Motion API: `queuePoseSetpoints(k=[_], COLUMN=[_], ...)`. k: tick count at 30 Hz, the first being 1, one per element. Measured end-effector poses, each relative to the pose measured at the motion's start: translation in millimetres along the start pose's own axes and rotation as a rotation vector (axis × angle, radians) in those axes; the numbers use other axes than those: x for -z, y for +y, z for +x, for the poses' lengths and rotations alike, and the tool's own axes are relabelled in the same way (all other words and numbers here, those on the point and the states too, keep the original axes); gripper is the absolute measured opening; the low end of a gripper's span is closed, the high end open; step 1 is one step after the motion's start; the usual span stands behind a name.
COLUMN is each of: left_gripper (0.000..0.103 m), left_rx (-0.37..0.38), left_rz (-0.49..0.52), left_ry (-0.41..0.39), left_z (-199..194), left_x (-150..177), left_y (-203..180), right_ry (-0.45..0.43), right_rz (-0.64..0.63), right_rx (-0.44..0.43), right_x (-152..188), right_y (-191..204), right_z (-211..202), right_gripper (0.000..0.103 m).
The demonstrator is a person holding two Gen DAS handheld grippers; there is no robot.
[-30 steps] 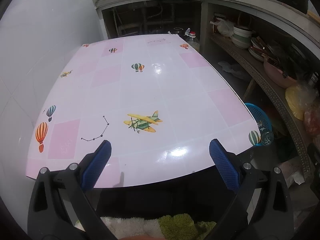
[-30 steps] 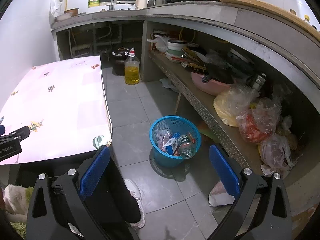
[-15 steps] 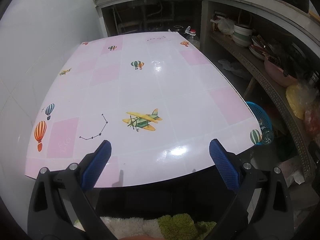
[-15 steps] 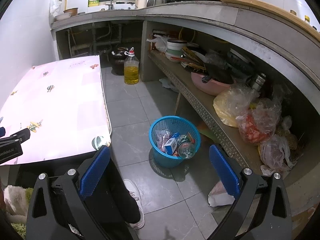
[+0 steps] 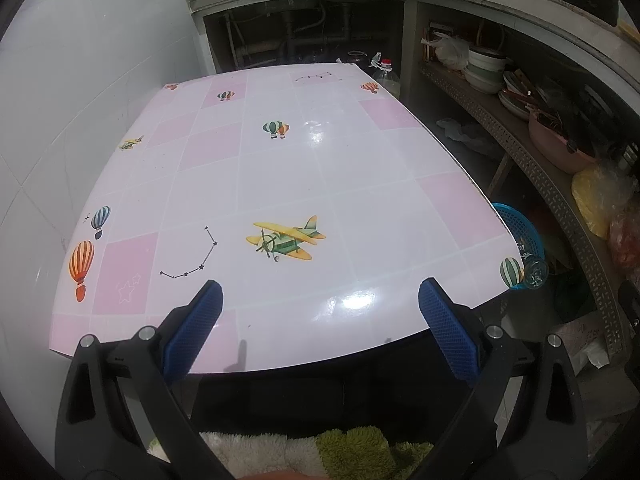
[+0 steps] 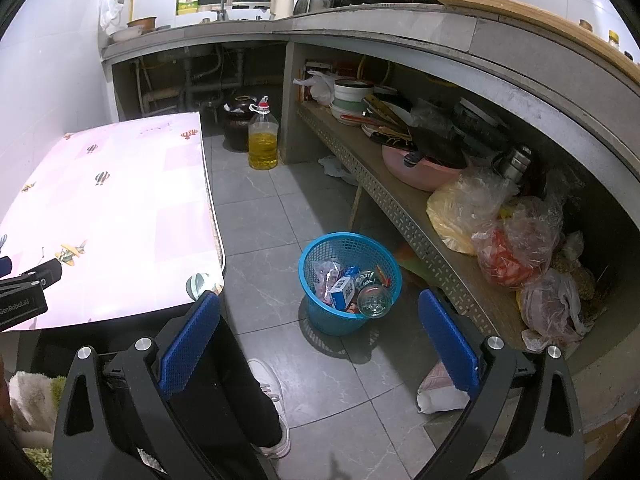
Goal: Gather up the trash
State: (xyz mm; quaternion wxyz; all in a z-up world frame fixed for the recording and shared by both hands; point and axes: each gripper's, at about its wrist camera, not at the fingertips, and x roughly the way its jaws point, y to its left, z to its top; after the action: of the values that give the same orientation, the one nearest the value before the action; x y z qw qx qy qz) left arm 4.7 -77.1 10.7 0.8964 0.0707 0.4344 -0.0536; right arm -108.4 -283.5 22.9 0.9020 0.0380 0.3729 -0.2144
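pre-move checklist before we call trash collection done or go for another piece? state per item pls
1. Left gripper empty: ok, jaws wide apart, nothing between them.
2. Right gripper empty: ok, jaws apart, nothing held.
3. Table free of trash: ok, only printed pictures show on its top.
4. Blue basket upright on the floor: ok, with a small carton, wrappers and a clear bottle inside.
5. Basket has room: ok, the contents sit below the rim.
6. Floor free of trash: cannot tell; a white crumpled item lies beneath the shelf, unclear what it is.
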Motion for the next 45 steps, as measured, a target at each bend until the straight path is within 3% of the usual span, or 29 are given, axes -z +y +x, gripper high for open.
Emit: queuePoseSetpoints(k=[45], left_gripper=[0.094], left_rx=[0.002], left_rz=[0.005], left_ry=[-0.004], left_z=[-1], left_x=[0], left_y=[1], right_ry=[-0.014], right_rz=[0.001], right_rx=[0.004], right_x=[-5], right_y=[12], right_z=[-9], right_gripper=[0.096])
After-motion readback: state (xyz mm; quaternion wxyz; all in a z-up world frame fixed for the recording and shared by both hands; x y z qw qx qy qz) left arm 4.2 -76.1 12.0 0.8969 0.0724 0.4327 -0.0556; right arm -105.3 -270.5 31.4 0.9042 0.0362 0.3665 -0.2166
